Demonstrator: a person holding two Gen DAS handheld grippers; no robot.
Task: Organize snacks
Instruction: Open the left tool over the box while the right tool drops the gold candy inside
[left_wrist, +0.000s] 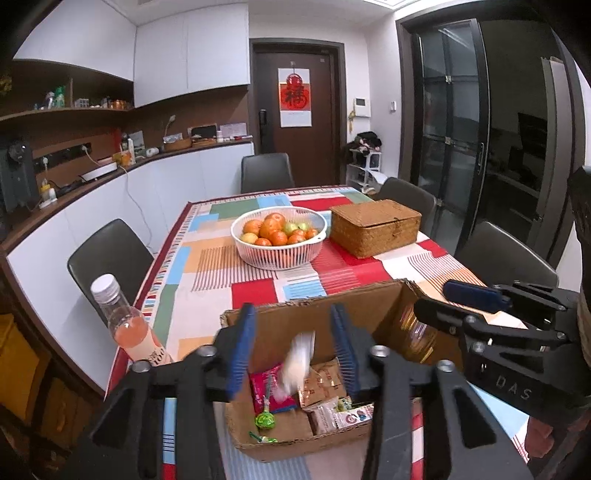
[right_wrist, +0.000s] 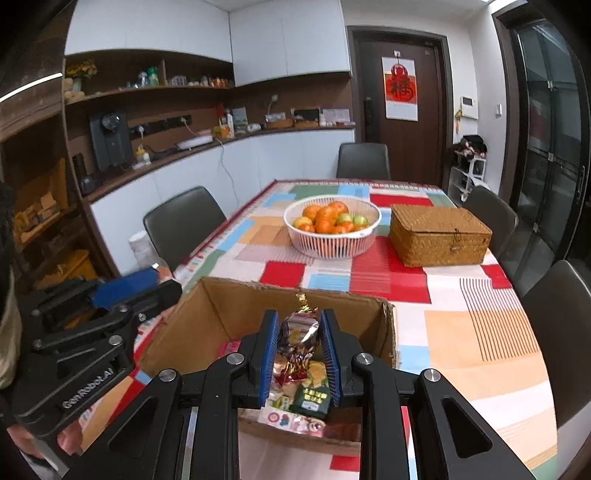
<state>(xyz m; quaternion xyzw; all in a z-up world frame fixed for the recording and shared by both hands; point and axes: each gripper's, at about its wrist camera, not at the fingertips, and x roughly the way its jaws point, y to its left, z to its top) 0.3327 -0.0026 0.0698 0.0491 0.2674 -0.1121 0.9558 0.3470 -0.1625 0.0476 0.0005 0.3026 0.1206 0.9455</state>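
Note:
An open cardboard box (left_wrist: 280, 314) (right_wrist: 229, 306) stands at the near table edge with several snack packets (left_wrist: 325, 384) and a green lollipop (left_wrist: 264, 421) inside. My left gripper (left_wrist: 293, 354) is open above the box; a blurred white packet (left_wrist: 301, 363) is in the air between its blue pads, touching neither. My right gripper (right_wrist: 300, 354) is shut on a shiny foil snack packet (right_wrist: 298, 334) over the box, above a dark green packet (right_wrist: 311, 400). The right gripper also shows in the left wrist view (left_wrist: 454, 302), the left gripper in the right wrist view (right_wrist: 147, 284).
A bottle of pink drink (left_wrist: 127, 325) stands left of the box at the table edge. A white basket of oranges (left_wrist: 279, 236) (right_wrist: 331, 225) and a closed wicker box (left_wrist: 375, 227) (right_wrist: 439, 234) sit mid-table. Dark chairs (left_wrist: 107, 254) surround the table.

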